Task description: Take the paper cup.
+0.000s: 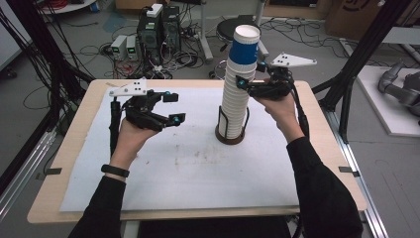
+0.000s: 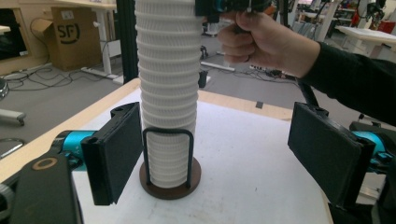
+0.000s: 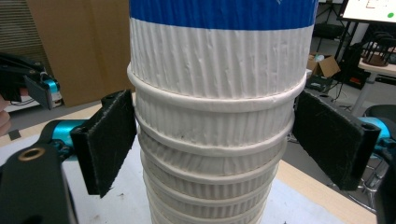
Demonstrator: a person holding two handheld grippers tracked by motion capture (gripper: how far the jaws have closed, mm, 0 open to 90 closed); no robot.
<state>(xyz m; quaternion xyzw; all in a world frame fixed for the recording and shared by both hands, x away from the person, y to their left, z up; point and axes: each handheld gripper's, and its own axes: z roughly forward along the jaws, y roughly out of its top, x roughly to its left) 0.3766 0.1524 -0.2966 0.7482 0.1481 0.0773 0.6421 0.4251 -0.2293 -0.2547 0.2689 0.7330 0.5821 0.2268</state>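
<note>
Right gripper [image 1: 246,85] spread open around the upper part of the cup stack [image 3: 217,140], pads just beside the ribbed cups, blue-banded cup [image 1: 245,45] on top, stack upright in a wire holder [image 2: 169,179], left gripper [image 1: 174,107] open and empty, well left over the white mat [image 1: 188,173].

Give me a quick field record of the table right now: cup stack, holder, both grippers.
stack: tall stack of white ribbed paper cups, upright, topped by a blue-banded white cup
holder: round dark wooden base with black wire uprights, on the white mat, stack seated in it
right gripper: jaws either side of the stack's upper cups, just below the blue-banded cup; the pads look just clear of the cup walls
left gripper: jaws open, nothing between them, held left of the stack, apart from it
table: light wooden tabletop
</note>
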